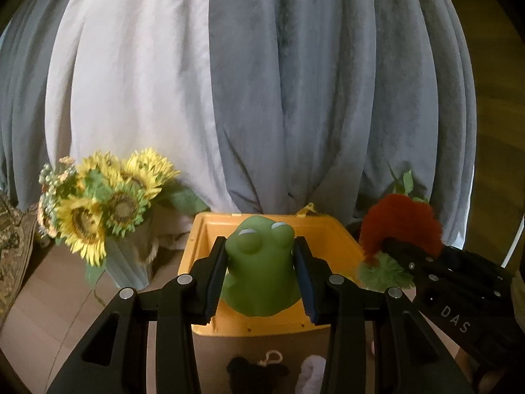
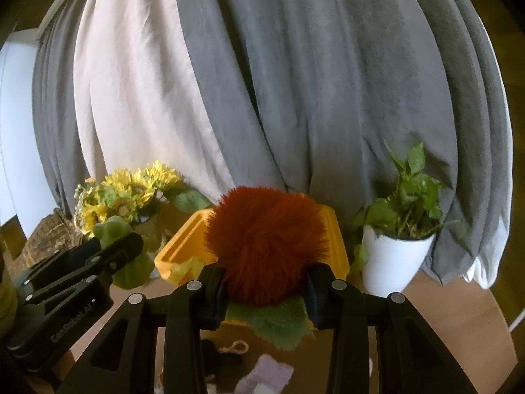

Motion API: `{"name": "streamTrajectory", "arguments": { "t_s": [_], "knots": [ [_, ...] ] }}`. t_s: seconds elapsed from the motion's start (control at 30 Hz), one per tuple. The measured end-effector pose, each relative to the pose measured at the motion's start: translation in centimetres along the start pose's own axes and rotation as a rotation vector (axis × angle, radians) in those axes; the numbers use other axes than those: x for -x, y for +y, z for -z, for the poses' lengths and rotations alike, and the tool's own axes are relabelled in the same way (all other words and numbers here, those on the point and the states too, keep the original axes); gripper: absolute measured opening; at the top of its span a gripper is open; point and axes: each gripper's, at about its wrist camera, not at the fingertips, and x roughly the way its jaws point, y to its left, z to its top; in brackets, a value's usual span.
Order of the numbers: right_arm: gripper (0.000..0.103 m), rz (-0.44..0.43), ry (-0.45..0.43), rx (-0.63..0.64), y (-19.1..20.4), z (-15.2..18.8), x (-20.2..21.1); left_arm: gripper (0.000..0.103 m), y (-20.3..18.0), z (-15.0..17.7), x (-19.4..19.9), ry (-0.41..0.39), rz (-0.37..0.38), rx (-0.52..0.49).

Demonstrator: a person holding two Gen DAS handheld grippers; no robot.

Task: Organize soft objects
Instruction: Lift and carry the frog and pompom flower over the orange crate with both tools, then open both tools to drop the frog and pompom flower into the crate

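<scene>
Left wrist view: one smooth, rubbery green frog toy (image 1: 259,262) sits low centre, clamped between the two pads of the left gripper (image 1: 261,269) in front of one open yellow plastic bin (image 1: 203,229), with one sunflower bunch (image 1: 101,203) at mid-left. Right wrist view: one round, red fluffy pompom toy (image 2: 265,243) with a green felt leaf is pinched low centre by the right gripper (image 2: 265,292), before the same bin (image 2: 183,246); one leafy plant in one white pot (image 2: 390,259) stands lower right.

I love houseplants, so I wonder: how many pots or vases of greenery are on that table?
2: a vase of sunflowers left of the yellow box, and a white potted plant right of it. Others may be hidden.
</scene>
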Motion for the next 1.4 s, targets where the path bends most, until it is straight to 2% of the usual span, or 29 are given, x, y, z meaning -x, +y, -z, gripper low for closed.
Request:
{"name": "streamTrajectory", "arguments": {
  "t_s": [0.5,0.83,1.27,1.33,1.4],
  "knots": [
    [0.038,0.03,0.013,-0.001,-1.2,-2.0,-6.4,0.04,0.4,-1.7,-6.7,0.004,-0.014,-0.062],
    [0.039,0.044,0.064,0.006,-1.7,-2.3,-10.6,0.04,1.4,-1.4,-11.6,0.089,-0.009,-0.068],
    [0.039,0.033,0.205,-0.031,-2.7,-0.9,-15.8,0.04,1.5,0.1,-16.6,0.205,-0.005,-0.102],
    [0.041,0.034,0.225,-0.028,-2.7,-0.8,-16.5,0.044,1.5,0.0,-16.9,0.213,-0.003,-0.101],
    [0.051,0.034,0.236,-0.027,-2.7,-0.6,-16.9,0.061,1.5,0.0,-17.0,0.214,-0.004,-0.102]
  ]
}}
